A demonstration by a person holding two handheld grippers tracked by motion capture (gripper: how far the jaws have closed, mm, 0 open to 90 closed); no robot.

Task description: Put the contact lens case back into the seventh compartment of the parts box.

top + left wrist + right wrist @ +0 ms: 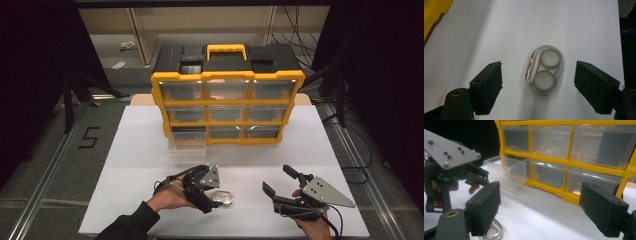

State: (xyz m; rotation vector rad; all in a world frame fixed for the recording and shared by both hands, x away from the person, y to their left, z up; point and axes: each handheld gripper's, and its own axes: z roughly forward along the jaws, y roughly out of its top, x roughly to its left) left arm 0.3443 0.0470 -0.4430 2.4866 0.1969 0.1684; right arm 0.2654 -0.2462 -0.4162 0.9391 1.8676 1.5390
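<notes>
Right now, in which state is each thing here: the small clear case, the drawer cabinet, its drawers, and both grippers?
Clear case: lying flat on the table, lid shut, untouched.
Left gripper: open, jaws either side of the case.
Right gripper: open, holding nothing.
Cabinet: upright.
Bottom-left drawer: pulled out.
Other drawers: pushed in.

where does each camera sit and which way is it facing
High view: above the person's side, facing forward and down on the white table and yellow drawer cabinet; both forearms and claws show.
Left gripper view: on the left claw, looking down at the clear oval case between open jaws.
Right gripper view: on the right claw, facing the cabinet; the left claw shows at left.
All share the case.
</notes>
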